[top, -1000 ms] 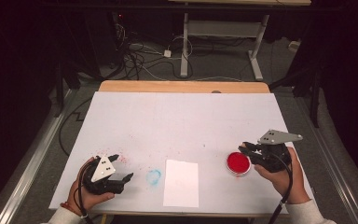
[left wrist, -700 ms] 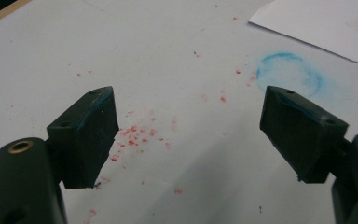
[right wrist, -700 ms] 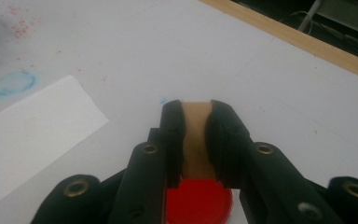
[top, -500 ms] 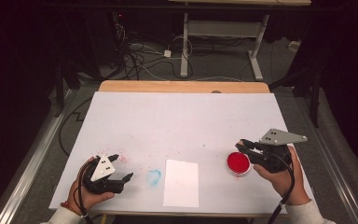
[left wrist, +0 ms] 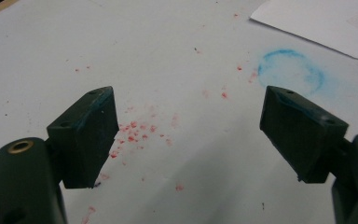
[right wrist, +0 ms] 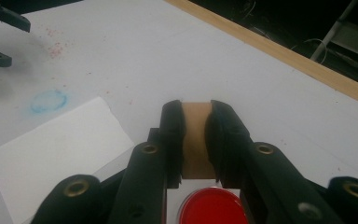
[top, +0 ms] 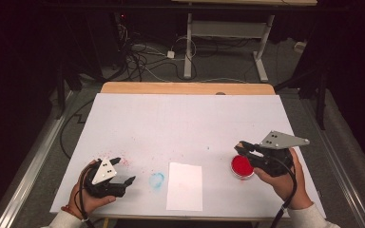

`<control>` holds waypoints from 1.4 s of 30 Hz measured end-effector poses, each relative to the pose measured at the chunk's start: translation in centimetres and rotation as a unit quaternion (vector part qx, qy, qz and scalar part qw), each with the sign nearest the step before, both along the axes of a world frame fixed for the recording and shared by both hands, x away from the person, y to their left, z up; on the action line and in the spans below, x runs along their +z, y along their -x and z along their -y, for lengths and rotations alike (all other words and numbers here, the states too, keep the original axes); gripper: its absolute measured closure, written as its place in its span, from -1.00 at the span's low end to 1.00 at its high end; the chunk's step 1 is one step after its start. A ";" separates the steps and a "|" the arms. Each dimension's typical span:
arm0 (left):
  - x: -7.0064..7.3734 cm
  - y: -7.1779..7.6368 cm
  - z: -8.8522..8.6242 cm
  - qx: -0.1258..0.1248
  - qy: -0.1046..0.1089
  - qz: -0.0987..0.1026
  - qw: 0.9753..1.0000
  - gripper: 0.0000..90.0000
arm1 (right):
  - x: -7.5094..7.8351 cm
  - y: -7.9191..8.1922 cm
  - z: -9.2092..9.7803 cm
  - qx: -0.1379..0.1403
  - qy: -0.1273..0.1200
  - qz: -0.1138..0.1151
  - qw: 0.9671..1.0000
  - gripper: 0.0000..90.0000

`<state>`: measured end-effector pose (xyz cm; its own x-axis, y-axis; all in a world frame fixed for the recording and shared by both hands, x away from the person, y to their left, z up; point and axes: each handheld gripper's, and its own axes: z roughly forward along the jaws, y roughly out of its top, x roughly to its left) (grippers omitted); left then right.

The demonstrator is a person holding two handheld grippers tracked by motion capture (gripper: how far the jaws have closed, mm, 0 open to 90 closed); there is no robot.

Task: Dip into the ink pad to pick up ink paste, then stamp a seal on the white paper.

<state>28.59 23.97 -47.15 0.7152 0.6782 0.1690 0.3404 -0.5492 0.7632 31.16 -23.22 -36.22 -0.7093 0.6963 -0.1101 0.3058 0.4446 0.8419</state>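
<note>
Right gripper (top: pixel 245 151) hovers over the red ink pad (top: pixel 242 166) in the high view, left gripper (top: pixel 121 172) idle with jaws spread. Right gripper view: jaws clamp a wooden stamp (right wrist: pixel 196 138) by its sides — light, rigid, likely slick.

left tool (top: pixel 122 172): jaws wide apart, low | right tool (top: pixel 242 148): jaws clamped, raised, hand beneath
</note>
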 end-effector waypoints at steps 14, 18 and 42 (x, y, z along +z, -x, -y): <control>-0.1 0.1 -0.2 0.002 0.001 -0.001 1.000 -0.59 | 0.5 0.5 -2.6 0.039 0.003 0.005 0.999 0.69; 0.0 0.4 -0.2 0.005 0.001 -0.001 1.000 -0.59 | 0.3 0.4 -3.8 0.054 0.007 0.003 0.998 0.69; 0.0 0.7 0.0 0.004 -0.009 0.003 1.000 -0.59 | -3.2 1.2 -11.4 0.142 0.067 -0.032 0.987 0.69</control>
